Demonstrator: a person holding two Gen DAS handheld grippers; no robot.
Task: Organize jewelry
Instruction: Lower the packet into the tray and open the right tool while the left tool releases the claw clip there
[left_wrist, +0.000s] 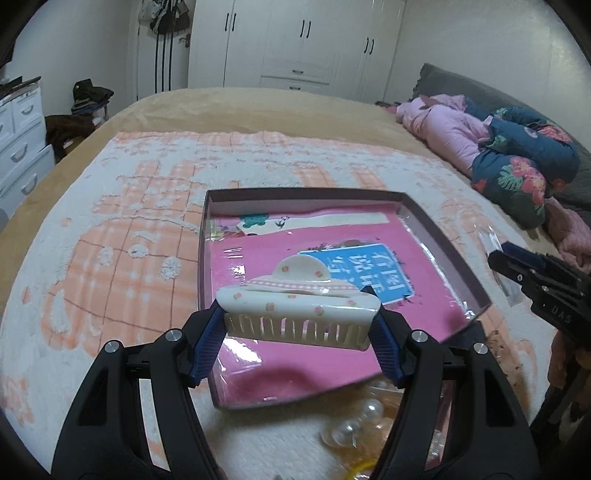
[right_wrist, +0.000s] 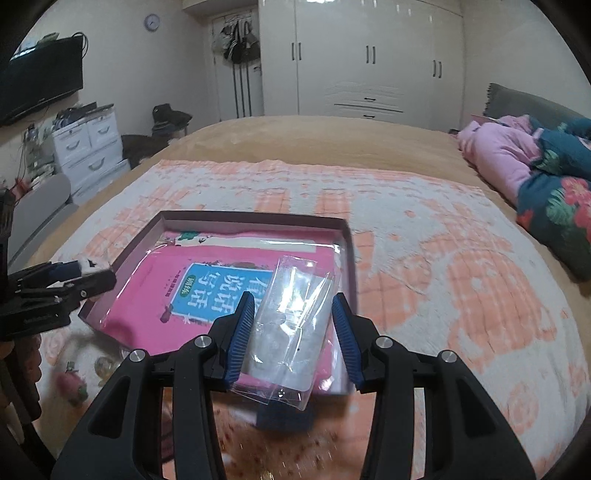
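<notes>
My left gripper (left_wrist: 300, 325) holds the hair claw (left_wrist: 299, 310) over the tray's (left_wrist: 202, 266) near edge; book (left_wrist: 258, 266) in tray; my right gripper (right_wrist: 291, 336) right of it.

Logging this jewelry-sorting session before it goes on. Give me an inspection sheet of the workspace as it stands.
Surface: peach-and-white patterned towel spread over a tan bed cover.
Job's things: shallow dark-rimmed cardboard box lined with a pink plastic-wrapped book; cream floral hair claw clip held over it; clear plastic bag over the box's near right corner.
Clutter: pearl-like beads on the towel by the box's near edge; pink and blue floral bedding heaped at the far right.
Grippers: left gripper shut on the clip; right gripper open, bag between its fingers.
Cables: nothing seen on the bed.
Surroundings: white wardrobe, white drawer unit, wall television.
</notes>
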